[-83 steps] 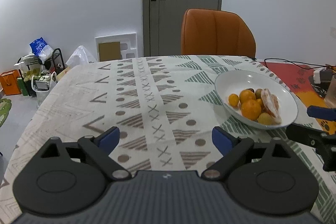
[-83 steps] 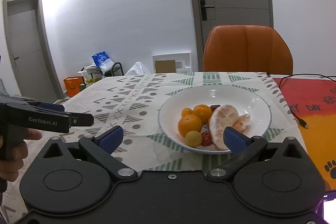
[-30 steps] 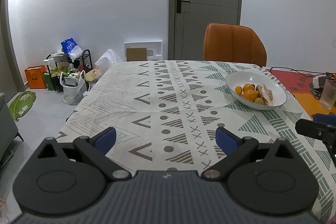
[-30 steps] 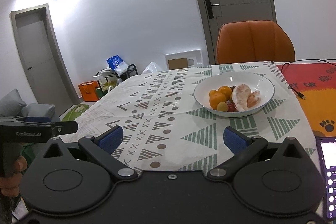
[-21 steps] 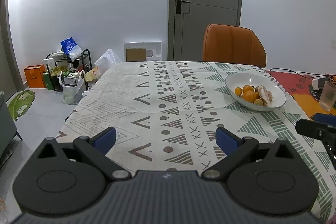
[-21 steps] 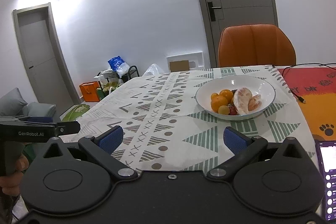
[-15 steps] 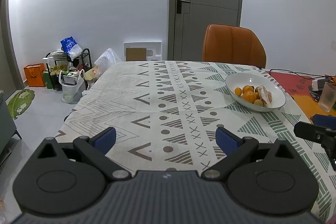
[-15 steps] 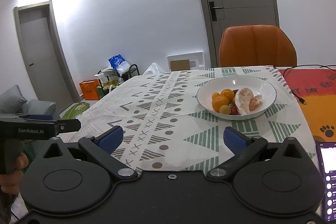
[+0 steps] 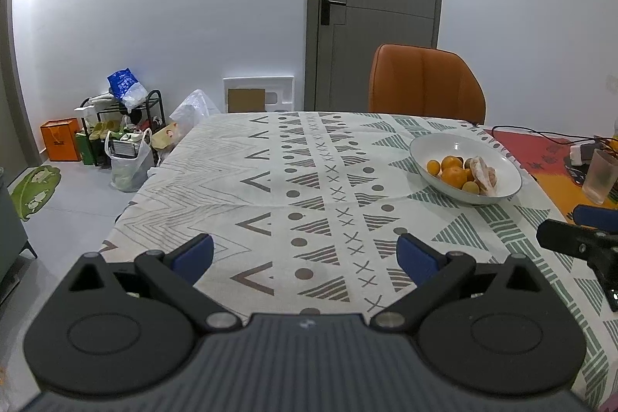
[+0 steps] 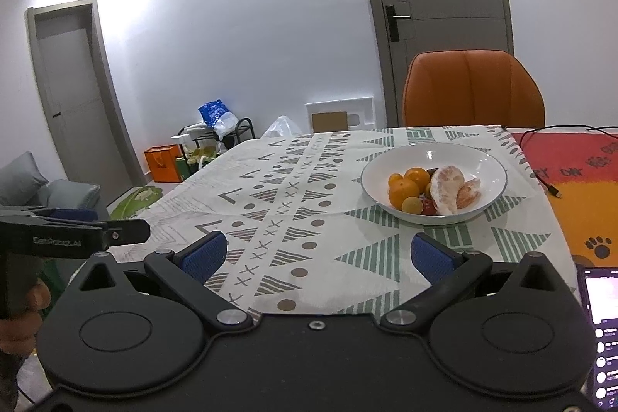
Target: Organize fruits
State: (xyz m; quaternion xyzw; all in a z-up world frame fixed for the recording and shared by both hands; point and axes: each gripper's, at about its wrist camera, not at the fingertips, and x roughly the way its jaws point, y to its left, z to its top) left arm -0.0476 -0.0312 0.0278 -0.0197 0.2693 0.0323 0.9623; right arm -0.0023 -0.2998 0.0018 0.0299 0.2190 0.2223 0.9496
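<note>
A white bowl (image 9: 498,161) (image 10: 486,157) sits on the patterned tablecloth, toward the right and far side of the table. It holds several oranges (image 9: 452,177) (image 10: 403,194), small yellow and red fruits, and peeled pomelo pieces (image 10: 447,189). My left gripper (image 9: 305,255) hangs open over the near table edge, well short of the bowl and to its left. My right gripper (image 10: 316,253) is open too, above the near part of the cloth, with the bowl ahead and slightly right. Nothing is between either pair of fingers.
An orange chair (image 9: 425,83) stands behind the table. A red-orange mat (image 10: 579,172) with a cable lies right of the bowl. A clear glass (image 9: 598,176) stands at the right edge. A lit phone (image 10: 600,334) lies at the near right. Bags and a rack (image 9: 119,130) clutter the floor at left.
Both grippers have drawn back from the bowl toward the near table edge, so the bowl looks smaller. In the last second they have barely shifted. Both stayed open.
</note>
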